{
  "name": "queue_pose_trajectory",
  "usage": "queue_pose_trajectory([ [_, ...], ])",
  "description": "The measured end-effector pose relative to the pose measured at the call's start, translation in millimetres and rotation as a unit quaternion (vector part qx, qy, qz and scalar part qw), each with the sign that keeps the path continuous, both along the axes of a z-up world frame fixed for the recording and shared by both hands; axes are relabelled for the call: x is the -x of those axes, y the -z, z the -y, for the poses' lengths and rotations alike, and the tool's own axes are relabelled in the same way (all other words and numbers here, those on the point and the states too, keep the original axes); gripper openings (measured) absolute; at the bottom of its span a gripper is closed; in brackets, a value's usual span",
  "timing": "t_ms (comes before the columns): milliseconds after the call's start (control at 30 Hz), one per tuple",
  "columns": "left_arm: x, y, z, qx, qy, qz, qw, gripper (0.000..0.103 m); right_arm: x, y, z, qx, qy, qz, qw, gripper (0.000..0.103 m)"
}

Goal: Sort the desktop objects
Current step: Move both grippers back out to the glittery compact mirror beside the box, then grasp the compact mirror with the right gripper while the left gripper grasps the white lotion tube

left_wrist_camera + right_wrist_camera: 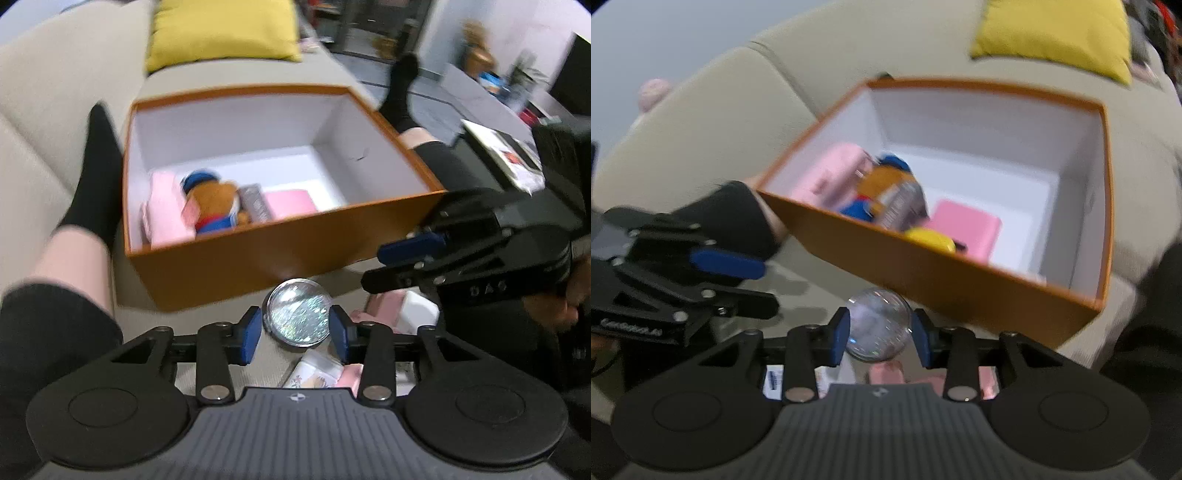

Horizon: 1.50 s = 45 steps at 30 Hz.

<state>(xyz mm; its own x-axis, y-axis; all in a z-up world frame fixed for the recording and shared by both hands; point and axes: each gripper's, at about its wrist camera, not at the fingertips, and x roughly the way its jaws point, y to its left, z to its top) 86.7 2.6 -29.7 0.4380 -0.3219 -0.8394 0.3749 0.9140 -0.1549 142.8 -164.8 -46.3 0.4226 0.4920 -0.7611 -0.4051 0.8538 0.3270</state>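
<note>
The glass ball [297,314] hangs just short of the orange box [288,254], below its near rim and above loose cards and pink bits on the sofa [44,110]. In each wrist view it sits framed between blue pads set narrow, about its own width. I cannot tell whether the left gripper [296,334] or the right gripper [880,336] really has it, as each looks empty seen from the other side.

Round and slick, the ball could squirt out of flat pads and roll off the cushion. It must clear the box wall, or a knock there frees it. The grippers are close and could clash. Dropped in, it might strike the plush [214,206] or harder things.
</note>
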Motion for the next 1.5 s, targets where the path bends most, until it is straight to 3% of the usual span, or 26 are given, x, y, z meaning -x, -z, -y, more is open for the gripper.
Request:
queue_pose_trajectory([
  [167, -15, 35, -7, 0.046, -0.076, -0.029, 0.9956, 0.047, -16, 34, -4, -0.011, 0.031, -0.036, 0.999, 0.047],
  [267, -23, 55, -11, 0.059, -0.099, -0.048, 0.9921, 0.041, -25, 46, -4, -0.008, 0.047, -0.055, 0.997, 0.048],
  [500, -32, 83, -16, 0.079, -0.116, -0.083, 0.9866, 0.033, -35, 69, -16, 0.0, 0.04, -0.083, 0.996, 0.048],
  [767, -35, 98, -21, 0.095, -0.118, -0.094, 0.984, 0.028, -38, 78, -19, -0.003, 0.032, -0.084, 0.996, 0.05],
  [867, -34, 98, -21, 0.099, -0.113, -0.093, 0.9842, 0.027, -39, 79, -20, -0.014, 0.032, -0.087, 0.996, 0.046],
  [1067, -31, 99, -28, 0.117, -0.12, -0.103, 0.9805, 0.023, -43, 77, -4, -0.063, 0.062, -0.111, 0.99, 0.026],
  [1233, -27, 95, -34, 0.124, -0.121, -0.103, 0.9795, 0.011, -32, 61, 7, -0.121, 0.064, -0.111, 0.984, 0.025],
  [1400, -22, 94, -46, 0.106, -0.142, -0.101, 0.979, 0.011, -29, 55, -3, -0.163, 0.044, -0.117, 0.979, 0.024],
  [1500, -20, 99, -51, 0.116, -0.15, -0.113, 0.9753, 0.01, -27, 58, -20, -0.123, 0.039, -0.111, 0.985, 0.022],
])
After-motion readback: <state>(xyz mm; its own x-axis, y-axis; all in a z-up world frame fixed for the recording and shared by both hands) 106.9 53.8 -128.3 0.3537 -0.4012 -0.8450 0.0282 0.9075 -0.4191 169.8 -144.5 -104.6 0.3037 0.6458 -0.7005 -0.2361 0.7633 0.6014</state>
